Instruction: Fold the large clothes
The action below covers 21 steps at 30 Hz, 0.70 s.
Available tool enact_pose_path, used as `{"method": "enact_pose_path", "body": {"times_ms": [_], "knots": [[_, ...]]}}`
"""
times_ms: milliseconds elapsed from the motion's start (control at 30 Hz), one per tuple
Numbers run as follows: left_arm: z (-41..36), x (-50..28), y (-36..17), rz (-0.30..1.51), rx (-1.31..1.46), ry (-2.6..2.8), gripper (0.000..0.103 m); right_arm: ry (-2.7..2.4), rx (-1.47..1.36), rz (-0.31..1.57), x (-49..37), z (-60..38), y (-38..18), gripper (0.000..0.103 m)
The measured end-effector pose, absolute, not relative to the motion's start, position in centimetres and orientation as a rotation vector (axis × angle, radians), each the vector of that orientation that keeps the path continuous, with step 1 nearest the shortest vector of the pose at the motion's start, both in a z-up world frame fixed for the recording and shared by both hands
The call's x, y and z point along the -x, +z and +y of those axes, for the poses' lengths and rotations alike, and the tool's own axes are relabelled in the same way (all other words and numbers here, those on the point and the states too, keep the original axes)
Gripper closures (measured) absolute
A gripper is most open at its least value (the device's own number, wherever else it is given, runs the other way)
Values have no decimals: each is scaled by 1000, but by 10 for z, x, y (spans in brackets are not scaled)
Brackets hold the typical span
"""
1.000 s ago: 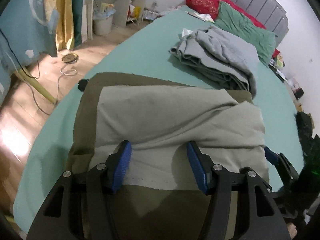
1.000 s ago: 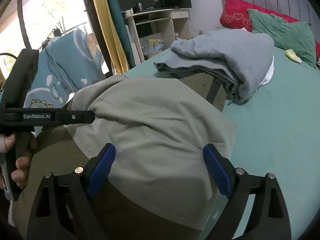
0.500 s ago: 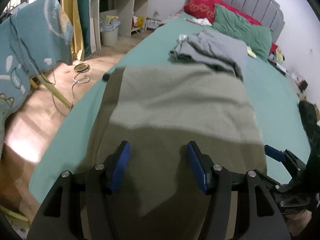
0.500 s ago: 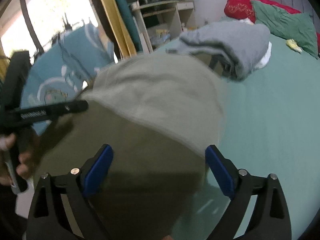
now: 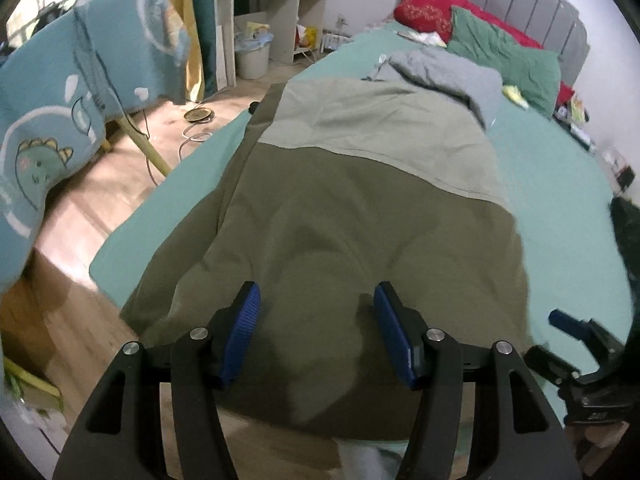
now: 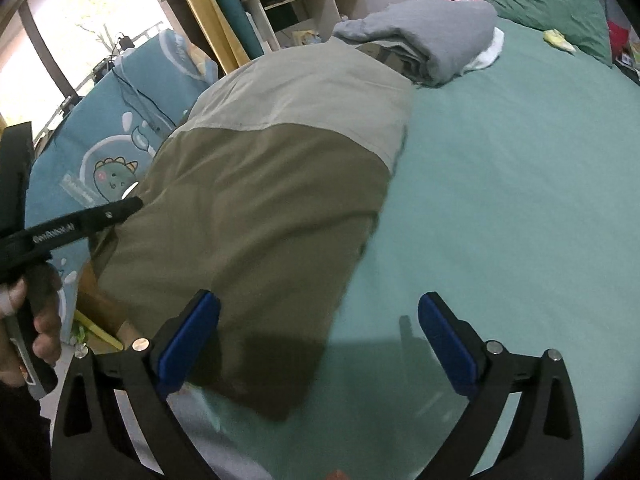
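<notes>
Your left gripper (image 5: 316,332) was open, blue pads (image 5: 242,332) apart, nothing between them, hovering over near end of olive garment (image 5: 340,240). Your right gripper (image 6: 316,344) also open wide, left pad over garment corner, right pad over bare green bed sheet (image 6: 520,200). Garment lay lengthwise on bed, dark olive part near you, paler panel (image 5: 380,120) beyond (near edge hung over bed end). Farther: grey folded pile (image 5: 452,76) touching garment's far end, then green pillow (image 5: 508,56).

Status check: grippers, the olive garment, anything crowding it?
Left gripper and right gripper open, empty. Olive garment spread flat on bed. Grey clothes pile overlaps its far end.
</notes>
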<state>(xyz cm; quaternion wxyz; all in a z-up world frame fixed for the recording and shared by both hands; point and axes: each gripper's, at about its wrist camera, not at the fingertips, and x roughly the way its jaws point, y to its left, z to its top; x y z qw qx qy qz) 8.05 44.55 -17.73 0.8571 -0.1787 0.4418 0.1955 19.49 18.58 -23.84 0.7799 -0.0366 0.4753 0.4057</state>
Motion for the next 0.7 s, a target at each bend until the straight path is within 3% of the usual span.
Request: {"method": "enact_pose_path", "body": {"times_ms": [700], "knots": [[279,-27,-127,776,289,272,41,775,9,974,-157,26,-204,3]]}}
